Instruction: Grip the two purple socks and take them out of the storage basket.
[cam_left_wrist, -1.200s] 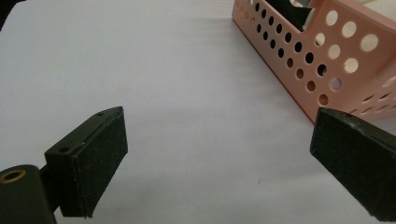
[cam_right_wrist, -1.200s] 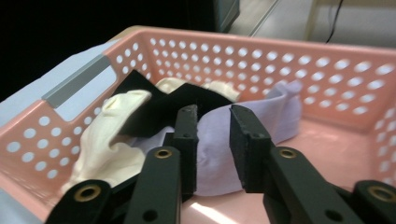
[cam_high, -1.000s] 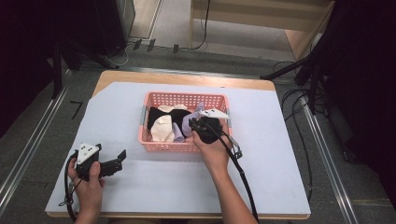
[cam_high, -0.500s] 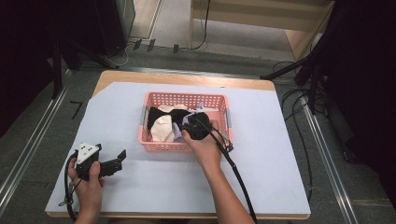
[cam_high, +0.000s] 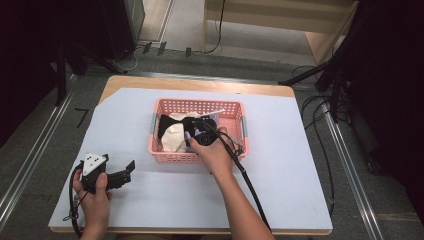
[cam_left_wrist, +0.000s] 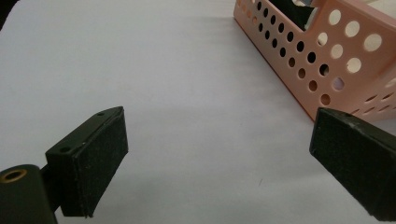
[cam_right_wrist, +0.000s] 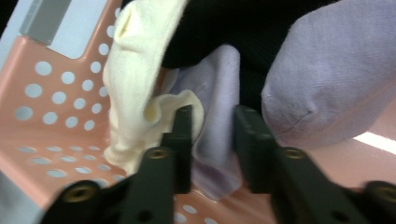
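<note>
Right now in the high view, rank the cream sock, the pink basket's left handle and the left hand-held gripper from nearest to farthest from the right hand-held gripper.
1. The cream sock, in the basket just left of the right hand-held gripper.
2. The pink basket's left handle, on the basket's left wall.
3. The left hand-held gripper, down at the table's near left, outside the basket.

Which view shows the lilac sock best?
The right gripper view: the lilac sock hangs close up between the right tongs inside the pink basket, beside a cream sock. The high view shows just a sliver of it by the hand. The left gripper view gives the basket wall, not the sock.
</note>
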